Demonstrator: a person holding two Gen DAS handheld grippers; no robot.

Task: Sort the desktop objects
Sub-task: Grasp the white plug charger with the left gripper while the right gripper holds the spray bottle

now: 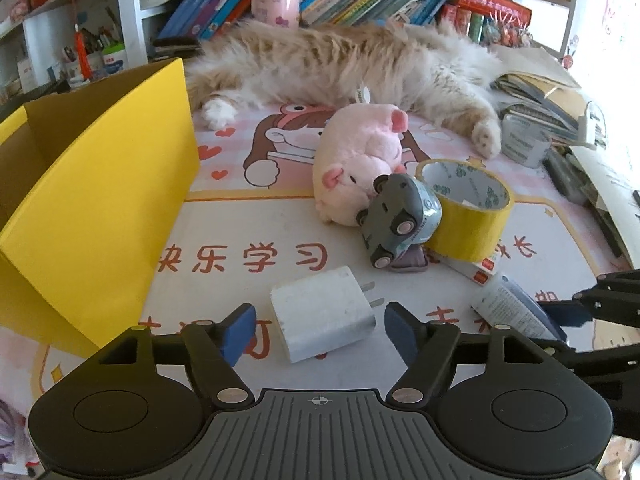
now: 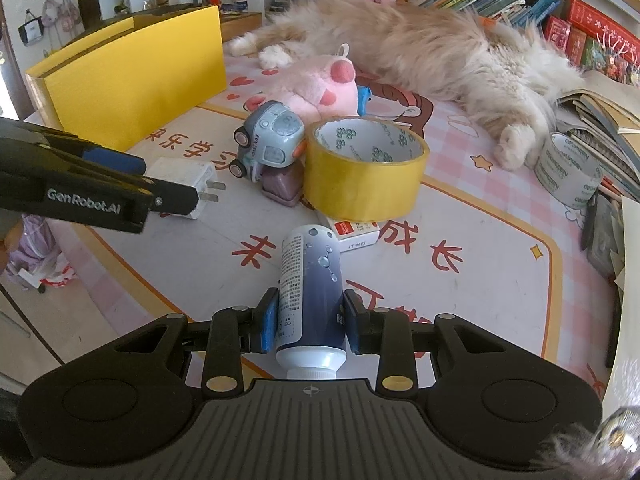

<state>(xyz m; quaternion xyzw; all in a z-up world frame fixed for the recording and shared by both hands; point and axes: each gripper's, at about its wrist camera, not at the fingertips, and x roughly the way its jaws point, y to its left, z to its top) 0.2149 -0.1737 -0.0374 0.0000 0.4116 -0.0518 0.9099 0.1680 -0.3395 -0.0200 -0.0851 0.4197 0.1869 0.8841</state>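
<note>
White plastic wall charger w/ two metal prongs point(image 1: 322, 314) lay on the printed desk mat point(image 1: 280, 224) at lower centre of the left wrist view, between the left gripper point(image 1: 320, 330) pads, which were apart and not pressing it. Dark-blue-and-white squeeze tube point(image 2: 310, 300) sat low-centre in the right wrist view, clamped by the right gripper point(image 2: 310, 318), cap end toward the camera.

Step, as I judged it: pick-up phase, tube secured, charger not yet gripped. Next move probably needs the left jaws closed squarely on the charger body, then both carried to the open yellow cardboard box point(image 1: 104, 200) at frame left.

Both grippers pointed steeply down at the mat, left one entering the right view from mid-left.
</note>
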